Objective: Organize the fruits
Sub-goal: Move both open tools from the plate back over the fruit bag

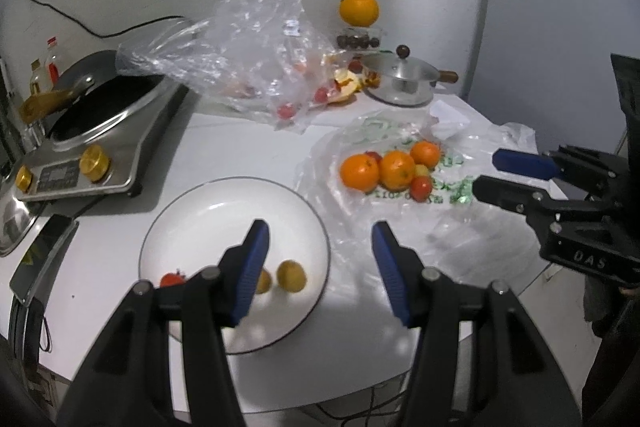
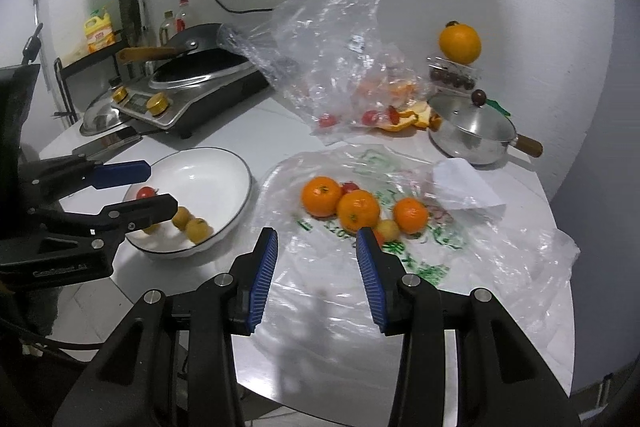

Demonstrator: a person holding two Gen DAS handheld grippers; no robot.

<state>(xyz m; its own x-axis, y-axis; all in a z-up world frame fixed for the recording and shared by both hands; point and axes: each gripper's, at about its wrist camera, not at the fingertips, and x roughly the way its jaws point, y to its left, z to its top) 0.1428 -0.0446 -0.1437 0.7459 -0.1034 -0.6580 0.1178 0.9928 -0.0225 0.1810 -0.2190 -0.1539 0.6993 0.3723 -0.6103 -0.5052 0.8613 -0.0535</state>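
On the white plate (image 2: 224, 163) lie a cherry tomato (image 2: 145, 192) and yellow fruits (image 2: 198, 229); beside it, three oranges (image 2: 357, 209) await on plastic. Both grippers, left gripper (image 1: 320, 247) and right gripper (image 2: 316, 247), gape empty.

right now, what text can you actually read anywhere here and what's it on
"OAS", or close to it: raised letters on the right gripper body.
Left gripper body: a line of white print, too blurred to read.
Green print on the flat plastic bag: blurred, unreadable.
Yellow bottle label and cooker panel: too small to read.
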